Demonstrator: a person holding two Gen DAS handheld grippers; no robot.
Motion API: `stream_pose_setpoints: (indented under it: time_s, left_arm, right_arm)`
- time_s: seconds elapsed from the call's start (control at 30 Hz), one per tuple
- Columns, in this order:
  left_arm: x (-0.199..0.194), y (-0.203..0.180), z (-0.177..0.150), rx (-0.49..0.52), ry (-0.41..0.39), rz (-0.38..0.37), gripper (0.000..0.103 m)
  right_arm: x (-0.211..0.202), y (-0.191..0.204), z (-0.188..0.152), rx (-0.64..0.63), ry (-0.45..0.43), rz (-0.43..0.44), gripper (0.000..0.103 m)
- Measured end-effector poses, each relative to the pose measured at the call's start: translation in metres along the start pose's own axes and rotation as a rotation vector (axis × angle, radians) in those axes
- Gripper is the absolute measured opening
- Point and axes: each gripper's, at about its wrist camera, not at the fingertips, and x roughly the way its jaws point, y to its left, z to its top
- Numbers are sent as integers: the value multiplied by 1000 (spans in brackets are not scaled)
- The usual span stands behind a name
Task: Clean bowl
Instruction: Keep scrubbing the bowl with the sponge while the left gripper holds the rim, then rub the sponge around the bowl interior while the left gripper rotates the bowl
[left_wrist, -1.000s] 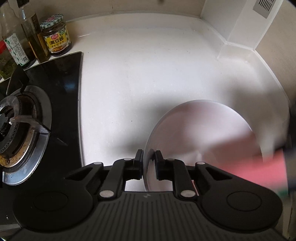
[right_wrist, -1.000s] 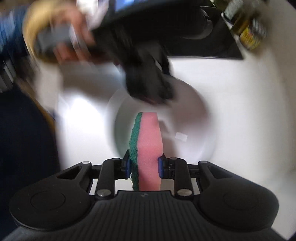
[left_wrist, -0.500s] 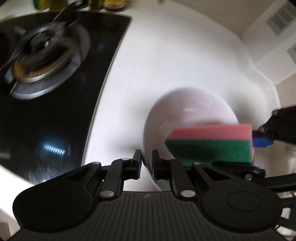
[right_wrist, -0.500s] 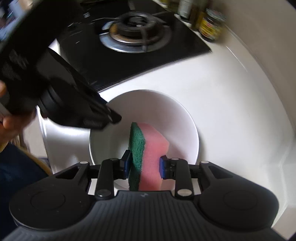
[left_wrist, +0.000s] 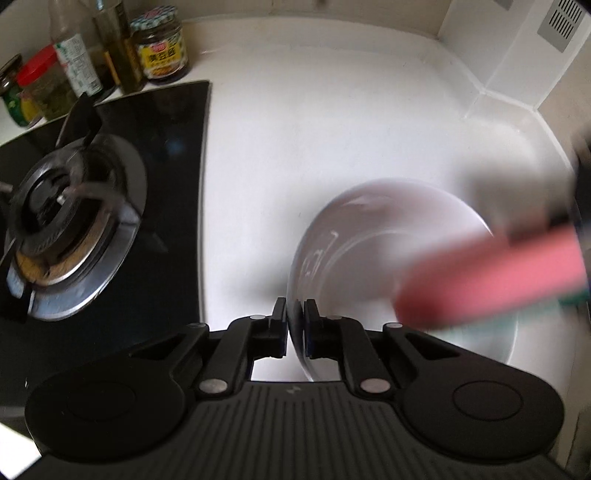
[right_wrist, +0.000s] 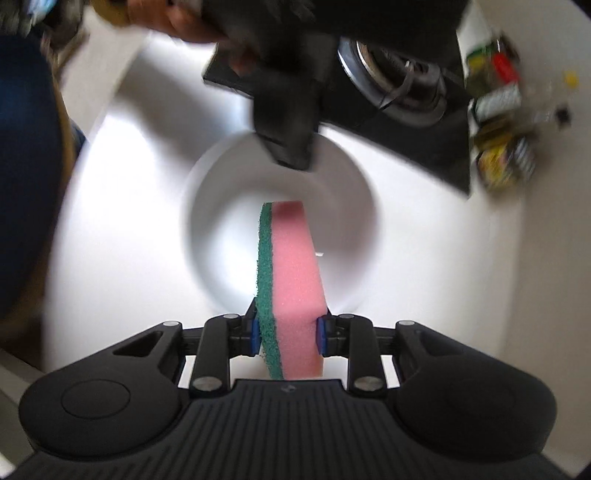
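Bowl (left_wrist: 369, 236) first: it is plain white and glossy, sitting on the white countertop (left_wrist: 314, 122) just right of the black glass hob (left_wrist: 177, 155), and my left gripper (left_wrist: 294, 325) has its fingers pinched narrow on the near rim, one pad inside the wall and one outside. A few faint streaks show on the inner wall near that pinch.

My right gripper (right_wrist: 286, 332) is clamped on a sponge (right_wrist: 293, 273), pink foam with a green scouring layer on its left face, held on edge so its far end reaches into the bowl's hollow. From the left wrist the sponge is a pink blur across the right side of the bowl, so I cannot tell whether it touches the wall.

Writing: the jar with the checked lid (left_wrist: 160, 48) at the back of the counter carries a yellow label with red Chinese characters, too soft to read. The bottles (left_wrist: 79, 62) beside it have labels I cannot make out.

Open countertop lies behind the bowl up to the wall corner (left_wrist: 480, 85). The gas burner (left_wrist: 66, 225) sits well to the left on the hob.
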Motion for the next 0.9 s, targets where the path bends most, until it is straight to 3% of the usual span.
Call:
stream_pose_setpoints:
  time_s: [0.17,0.2,0.23,0.33,0.5,0.73,0.9]
  left_arm:
    - [12,-13,16,30,-15,-26,16]
    - [14,-14,18,35,-15,-29,17]
    - [14,-14,19,38,-12,-30,16]
    - [6,-18,16,43,-2,-15,11]
    - [-19,-25,-2,23,-37,18,9]
    - [-28,-34,-37,-95,-68,63,11]
    - [-18,-32,-34,-35,-31,29,15]
  right_arm:
    - [-1,-34,-4,450,-104,215,23]
    - [2,-43,-9,530,-117,242,23]
    - [4,-48,-12,550,-105,214,23]
    - [10,-52,-22,523,-33,24,24]
    - [13,-55,-21,514,-12,-39,24]
    - [18,-60,-12,470,-9,-59,24]
    - [10,-48,1,247,-46,-124,24]
